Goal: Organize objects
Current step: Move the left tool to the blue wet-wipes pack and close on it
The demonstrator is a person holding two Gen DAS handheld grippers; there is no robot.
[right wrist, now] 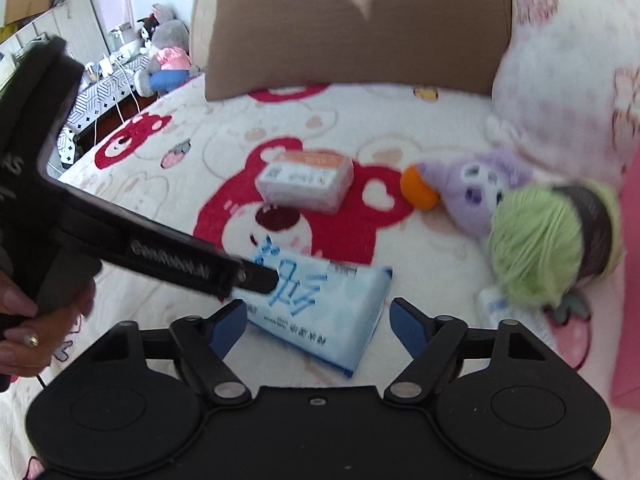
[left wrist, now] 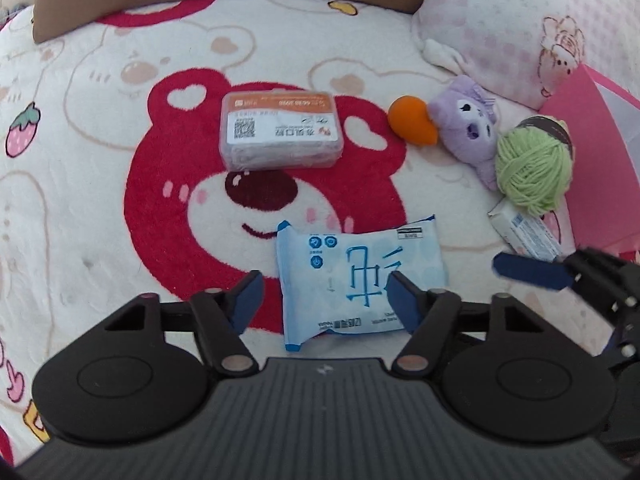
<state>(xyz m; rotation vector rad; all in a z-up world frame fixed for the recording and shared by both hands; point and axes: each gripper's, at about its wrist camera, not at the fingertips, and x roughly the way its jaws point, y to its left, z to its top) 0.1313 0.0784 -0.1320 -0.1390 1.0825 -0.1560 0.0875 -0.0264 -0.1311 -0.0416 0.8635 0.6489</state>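
Observation:
A blue-and-white tissue pack [left wrist: 360, 280] lies flat on the bear-print blanket [left wrist: 100, 200]. My left gripper [left wrist: 326, 298] hangs low over the pack's near end, open: its right pad overlaps the pack and its left pad stands clear of the edge. In the right wrist view, my right gripper [right wrist: 318, 326] is open above the same pack [right wrist: 320, 304], not touching it. One blue finger [left wrist: 528, 270] of the right gripper shows at the right of the left wrist view. The left gripper's black body [right wrist: 160, 256] crosses the right wrist view, held by a hand [right wrist: 24, 320].
Beyond the pack lies a clear box with an orange label [left wrist: 280, 132]. To the right are an orange ball [left wrist: 412, 120], a purple plush [left wrist: 468, 128], green yarn [left wrist: 532, 168], a small white carton [left wrist: 524, 232] and a pink bag [left wrist: 600, 160]. A brown cushion [right wrist: 360, 28] and a pink pillow [left wrist: 520, 20] stand behind.

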